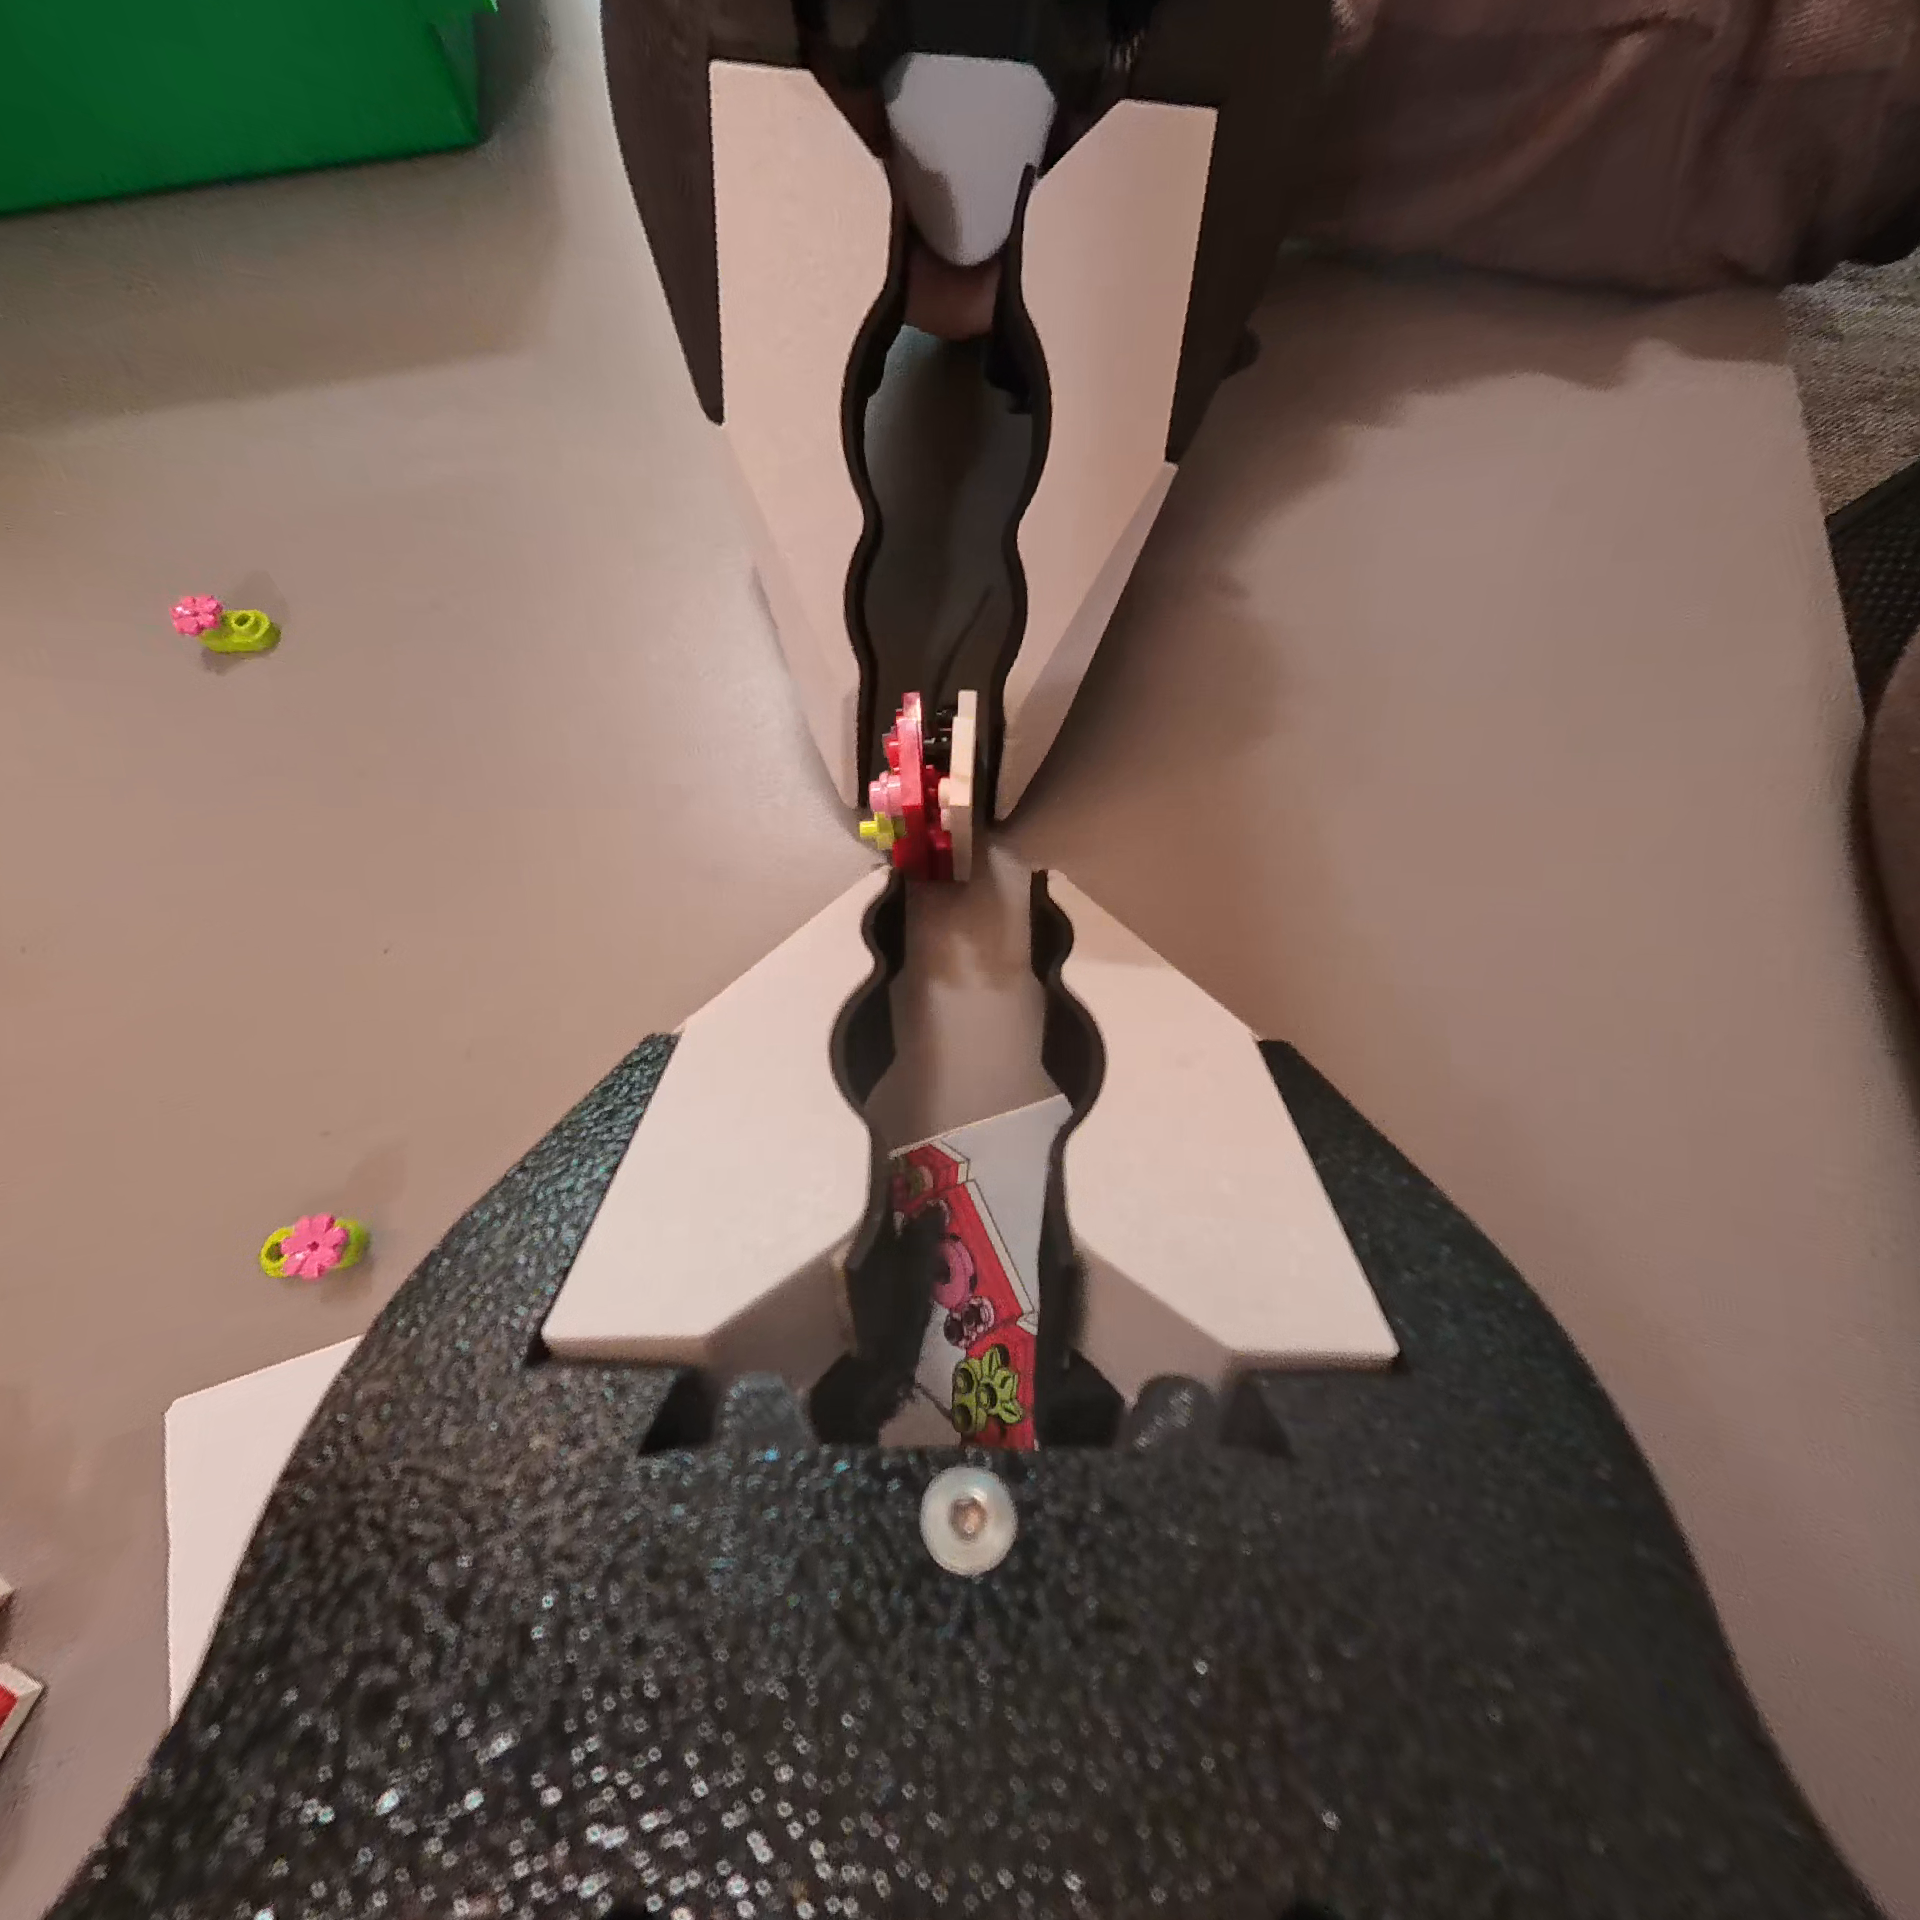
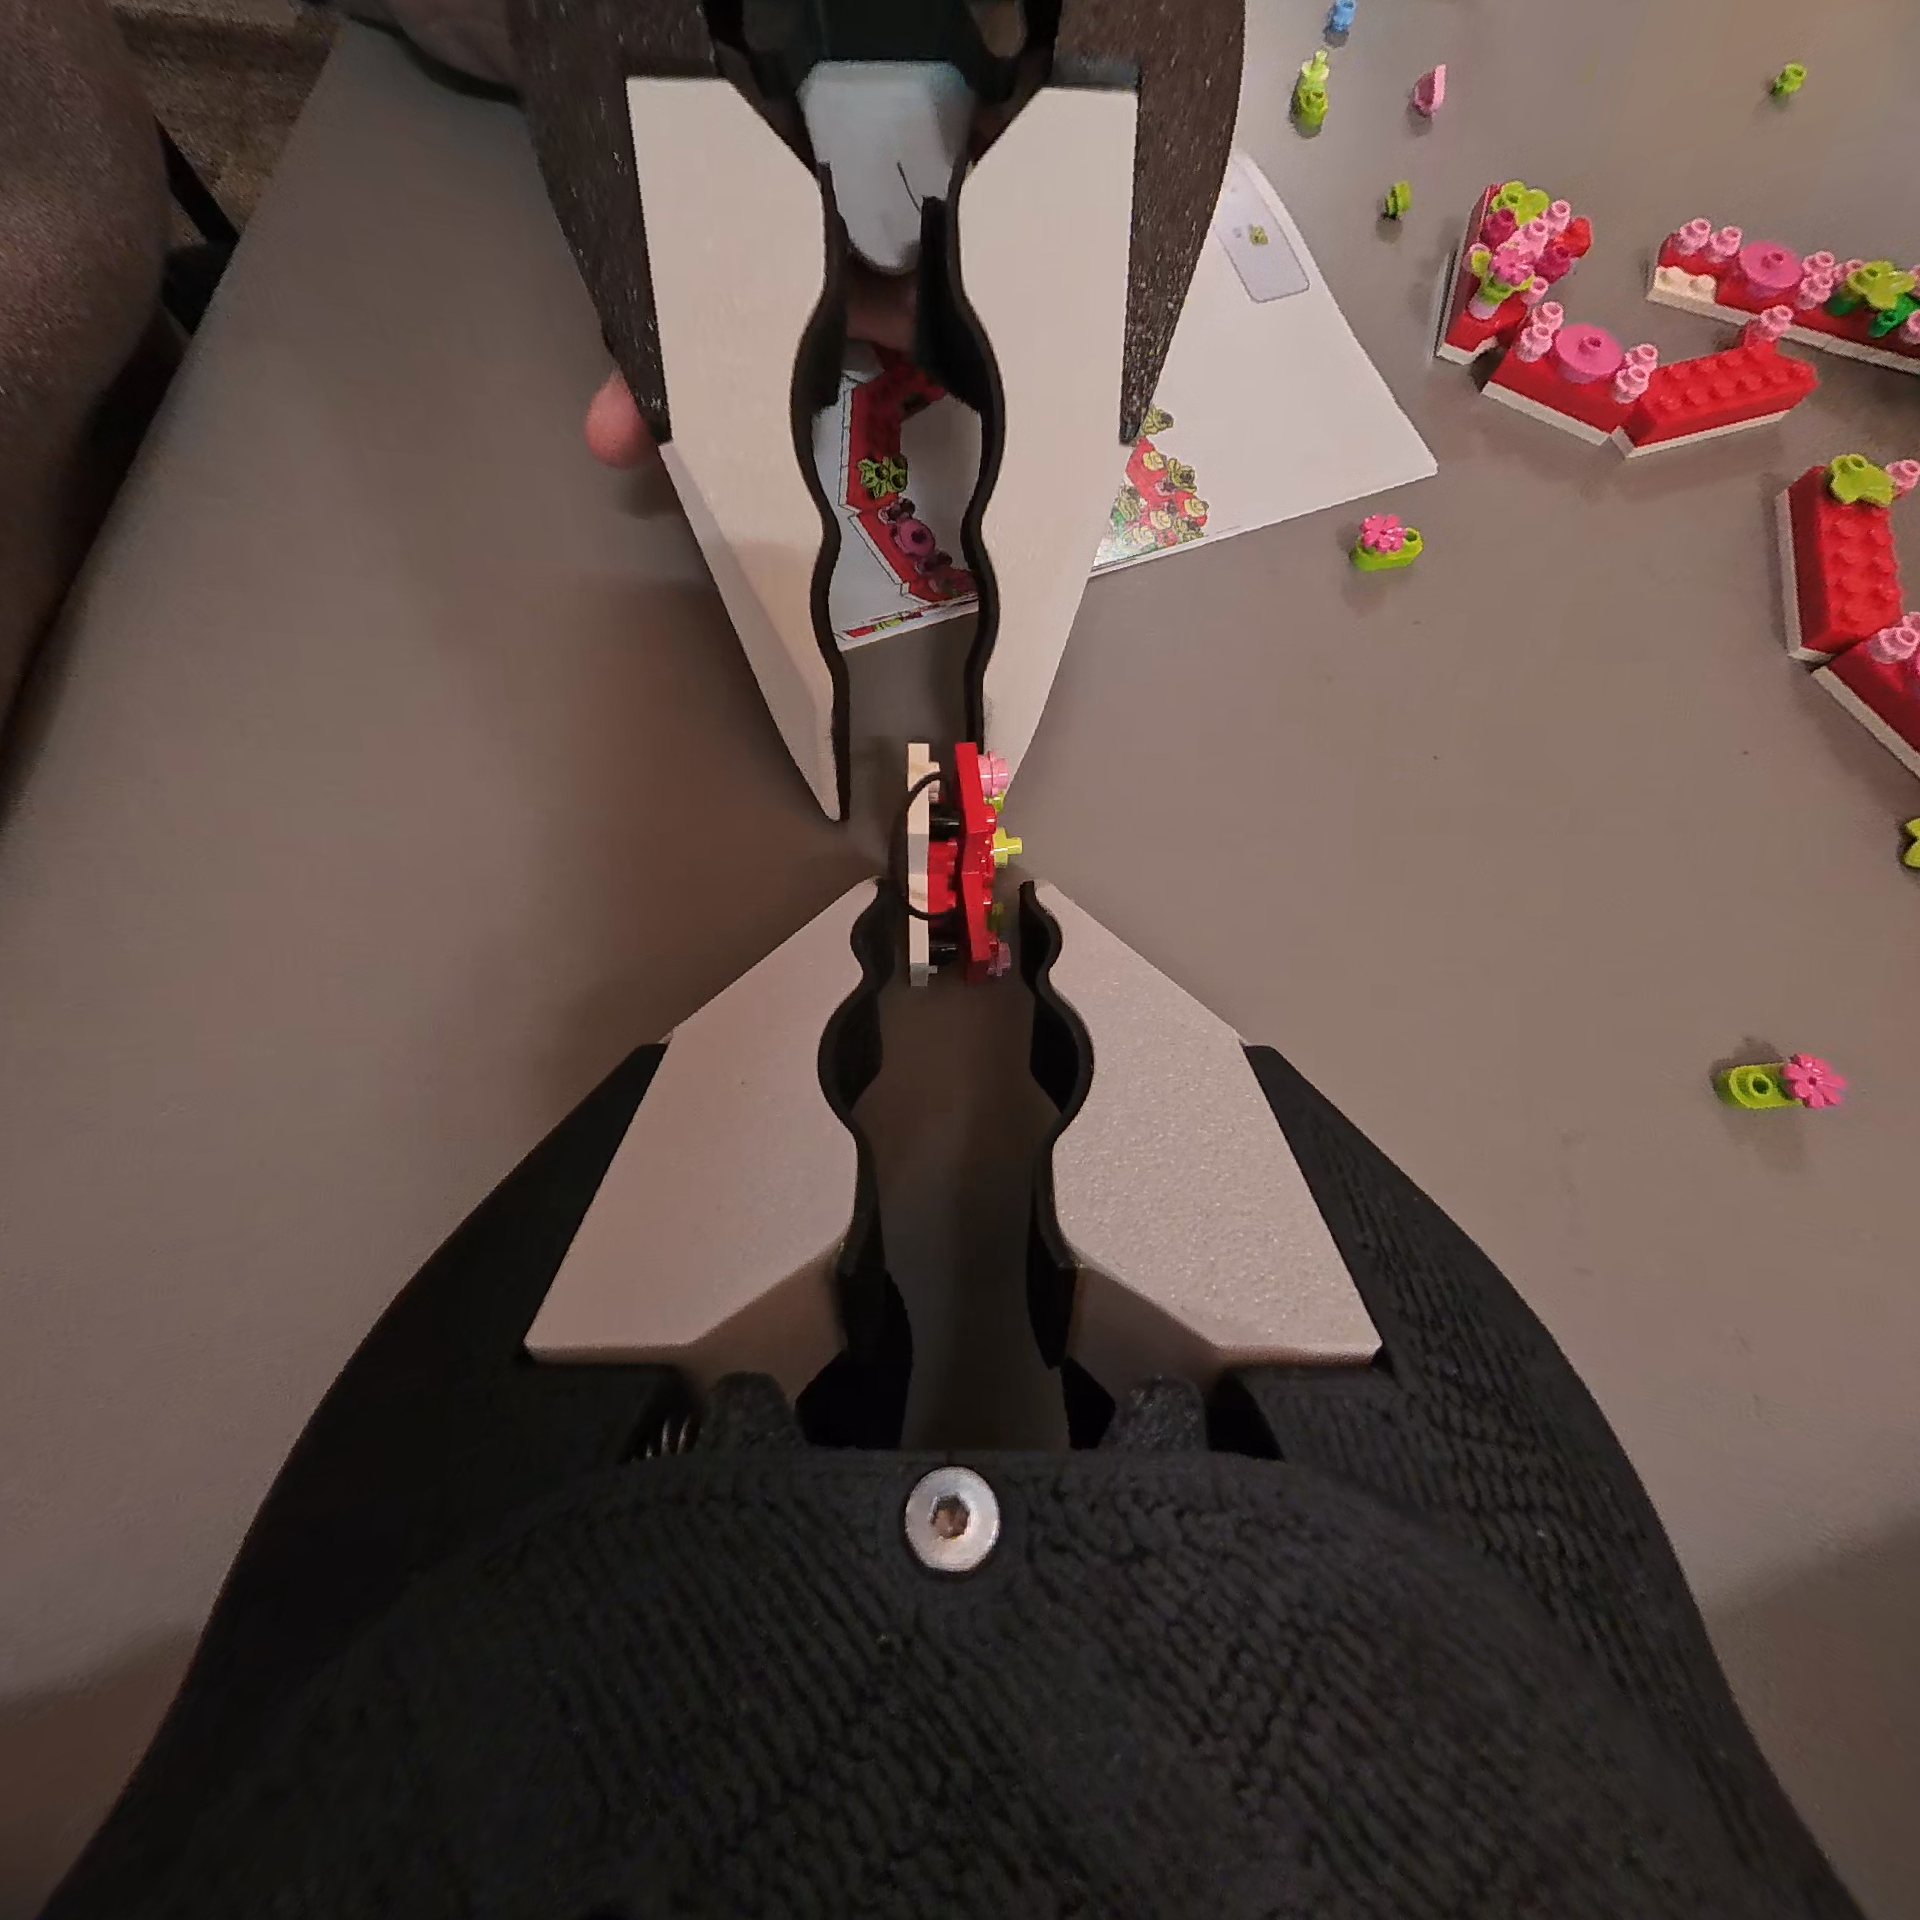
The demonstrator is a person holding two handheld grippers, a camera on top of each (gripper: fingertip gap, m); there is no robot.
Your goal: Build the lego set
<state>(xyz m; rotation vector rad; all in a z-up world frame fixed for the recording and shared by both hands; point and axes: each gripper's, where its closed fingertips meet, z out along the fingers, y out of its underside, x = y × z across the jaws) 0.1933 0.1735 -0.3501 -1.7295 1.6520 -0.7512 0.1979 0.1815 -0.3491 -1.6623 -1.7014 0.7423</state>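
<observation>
A small lego piece (image 1: 925, 790) of red and white plates with pink and lime flowers is held on edge above the table. My right gripper (image 2: 954, 883) is shut on it; in the left wrist view the right gripper (image 1: 930, 821) comes in from the top with the piece between its pads. My left gripper (image 1: 966, 873) faces it tip to tip, jaws a little apart, with the tips at the piece's near end. In the right wrist view the piece (image 2: 961, 862) reaches up to the left gripper (image 2: 925, 800).
An instruction sheet (image 2: 1247, 436) lies under the left gripper. Built red lego sections (image 2: 1662, 384) and several loose flower pieces (image 2: 1387, 540) lie at the right. Two flower pieces (image 1: 223, 621) and a green box (image 1: 208, 94) are at the left. A couch borders the table. My two grippers' fingertips are within a few centimetres of each other.
</observation>
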